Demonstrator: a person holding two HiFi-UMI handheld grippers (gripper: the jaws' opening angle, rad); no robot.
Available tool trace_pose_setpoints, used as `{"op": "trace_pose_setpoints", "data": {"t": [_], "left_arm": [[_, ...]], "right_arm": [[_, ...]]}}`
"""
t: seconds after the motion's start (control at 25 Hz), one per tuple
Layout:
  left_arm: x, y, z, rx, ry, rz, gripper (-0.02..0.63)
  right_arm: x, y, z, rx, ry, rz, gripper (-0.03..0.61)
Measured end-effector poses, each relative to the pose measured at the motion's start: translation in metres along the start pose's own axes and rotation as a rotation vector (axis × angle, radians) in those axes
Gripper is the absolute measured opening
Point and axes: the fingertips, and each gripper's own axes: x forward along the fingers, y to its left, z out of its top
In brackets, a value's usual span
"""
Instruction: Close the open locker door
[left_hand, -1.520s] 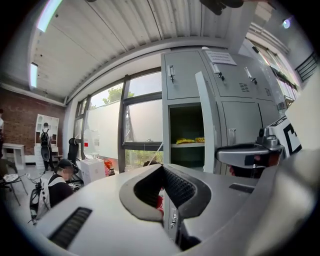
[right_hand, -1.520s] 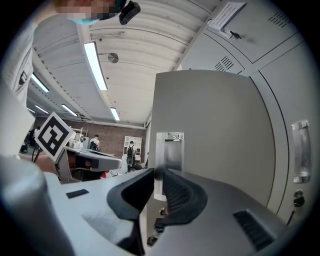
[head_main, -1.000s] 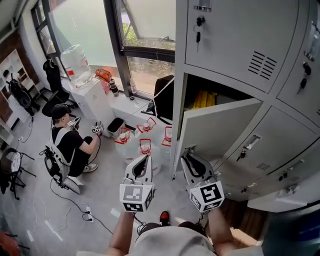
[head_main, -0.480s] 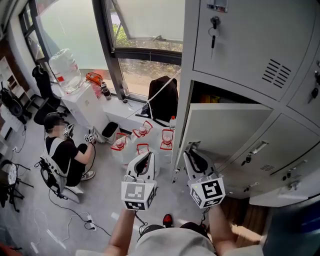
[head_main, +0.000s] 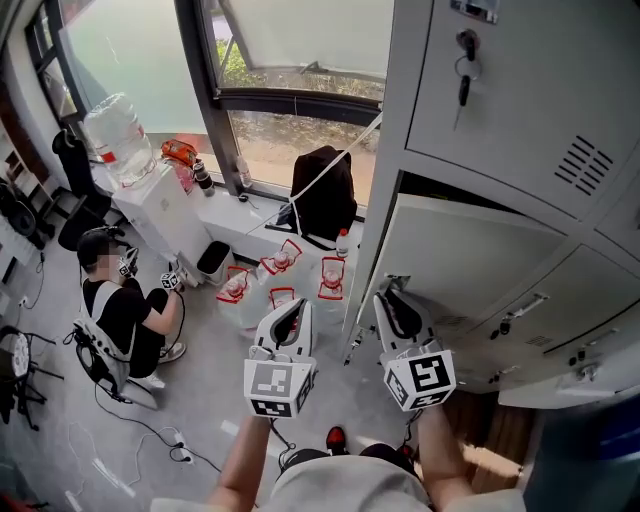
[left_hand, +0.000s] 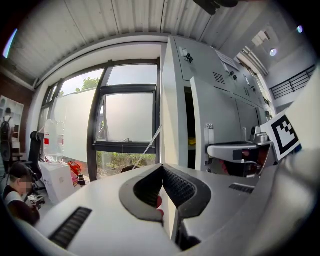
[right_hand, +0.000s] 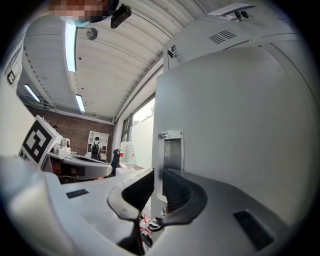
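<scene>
In the head view the locker door (head_main: 470, 270) covers nearly all of its compartment. Only a thin dark slit (head_main: 430, 187) shows along its upper edge, and nothing inside can be made out. The locker cabinet (head_main: 520, 100) runs out of the frame at 12 and at 3 o'clock. A dark blue thing (head_main: 590, 470) at 4 o'clock is cut by the corner; I cannot name it. The left forearm (head_main: 238, 470) and right forearm (head_main: 440, 465) leave the frame at 6 o'clock. The small orange thing (head_main: 180, 152) at 10 o'clock is too small to identify. In the left gripper view the seated person (left_hand: 17, 195), at 8 o'clock, is cut off by the dark rim.
</scene>
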Motion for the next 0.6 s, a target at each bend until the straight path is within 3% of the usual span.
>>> {"op": "trace_pose_setpoints", "data": {"t": [0.6], "left_arm": [[0.024,0.013,-0.016,-0.022,0.039,-0.021,0.021]], "right_arm": [[0.03,-0.025,0.0,0.022,-0.006,-0.062,0.063]]}}
